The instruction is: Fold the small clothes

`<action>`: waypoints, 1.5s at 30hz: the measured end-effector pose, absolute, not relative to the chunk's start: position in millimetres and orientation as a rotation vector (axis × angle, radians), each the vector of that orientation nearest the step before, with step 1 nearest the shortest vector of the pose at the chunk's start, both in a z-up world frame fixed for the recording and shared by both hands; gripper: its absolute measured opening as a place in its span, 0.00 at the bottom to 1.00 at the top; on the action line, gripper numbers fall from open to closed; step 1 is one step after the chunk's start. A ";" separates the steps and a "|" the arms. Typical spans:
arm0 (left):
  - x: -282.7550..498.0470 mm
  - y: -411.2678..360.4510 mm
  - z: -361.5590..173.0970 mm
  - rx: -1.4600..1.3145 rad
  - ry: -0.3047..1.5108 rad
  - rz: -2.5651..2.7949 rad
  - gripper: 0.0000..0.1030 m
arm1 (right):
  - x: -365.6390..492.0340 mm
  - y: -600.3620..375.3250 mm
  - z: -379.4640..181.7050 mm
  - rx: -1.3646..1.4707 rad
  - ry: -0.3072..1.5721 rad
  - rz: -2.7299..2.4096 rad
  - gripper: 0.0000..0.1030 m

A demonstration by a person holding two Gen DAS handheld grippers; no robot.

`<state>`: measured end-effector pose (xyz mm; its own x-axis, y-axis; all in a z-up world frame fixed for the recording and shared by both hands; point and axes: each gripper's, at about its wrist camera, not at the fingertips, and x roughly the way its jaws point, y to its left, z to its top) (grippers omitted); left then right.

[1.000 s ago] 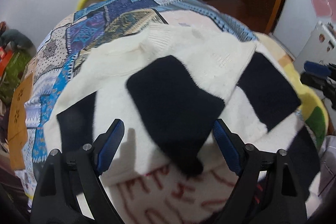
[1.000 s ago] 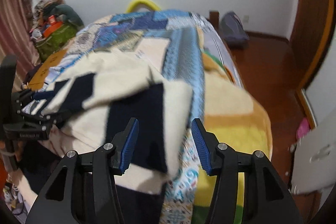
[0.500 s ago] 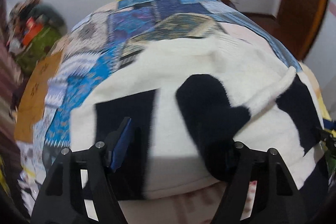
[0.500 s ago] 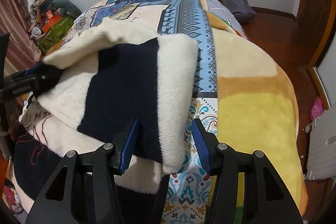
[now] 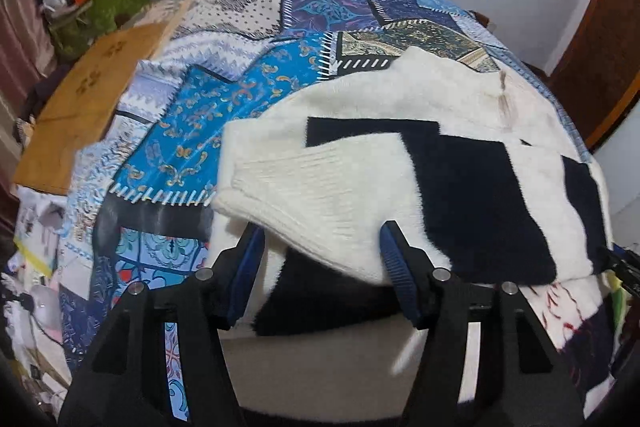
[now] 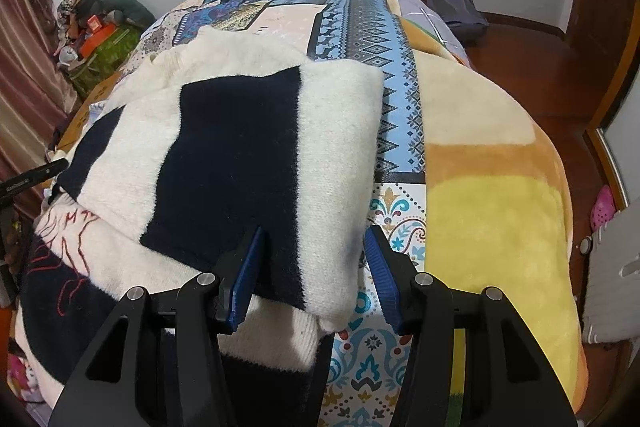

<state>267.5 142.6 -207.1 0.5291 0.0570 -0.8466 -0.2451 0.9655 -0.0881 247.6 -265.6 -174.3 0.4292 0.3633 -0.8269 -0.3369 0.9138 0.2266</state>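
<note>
The sweater [image 5: 400, 163] is white and fluffy with big dark blocks. It lies on the bed, on top of the blue quilt [image 5: 208, 123]. One sleeve [image 5: 304, 195] is folded across the front, and its ribbed cuff sticks out toward the quilt.

My left claw [image 5: 320, 263] has just been closing. The sleeve sits between its blue pads, but I see a bit of room on both sides, so I do not think it is squeezing yet.

My right claw [image 6: 312, 267] is at the other side of the sweater [image 6: 248, 155], at its near corner. It is about half open. The folded edge sits between its pads. The left pad looks like it touches the dark part. The right pad stands clear of the white edge. So I think it is not holding on either.

I think the step now is to tuck the sleeves in flat and make the sides even. To do it well, I should pinch only the top layer, not the quilt under it. I should lay the sleeve straight, with no bumps. Both sides should line up. The fluff is thick and soft, so it may slip or bunch. I should go slow and press it flat.

Past the quilt is a yellow blanket [image 6: 496, 195].
</note>
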 end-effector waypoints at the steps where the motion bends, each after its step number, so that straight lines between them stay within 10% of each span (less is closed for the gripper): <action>1: 268.0 145.3 -207.2 -0.221 1.000 0.173 0.59 | 247.0 -265.5 -173.7 0.025 1.038 0.434 0.47; 5: 270.9 154.7 -206.1 -0.294 1.003 0.128 0.46 | 247.5 -262.7 -171.2 0.027 1.033 0.426 0.47; 9: 276.0 165.9 -203.0 -0.331 1.008 0.094 0.08 | 247.7 -261.5 -168.4 0.022 1.028 0.421 0.47; 13: 269.1 174.2 -190.8 -0.340 0.965 0.069 0.07 | 247.0 -260.1 -163.6 0.014 1.017 0.419 0.47; 32: 232.1 183.4 -218.6 -0.175 1.070 0.201 0.13 | 222.4 -253.1 -154.3 -0.033 1.021 0.435 0.47; 37: 199.9 183.2 -211.2 -0.168 1.074 0.163 0.48 | 207.6 -256.5 -147.9 -0.043 1.014 0.439 0.59; 45: 151.1 176.7 -213.2 -0.225 1.104 0.123 0.58 | 173.4 -260.8 -166.3 -0.050 1.083 0.465 0.60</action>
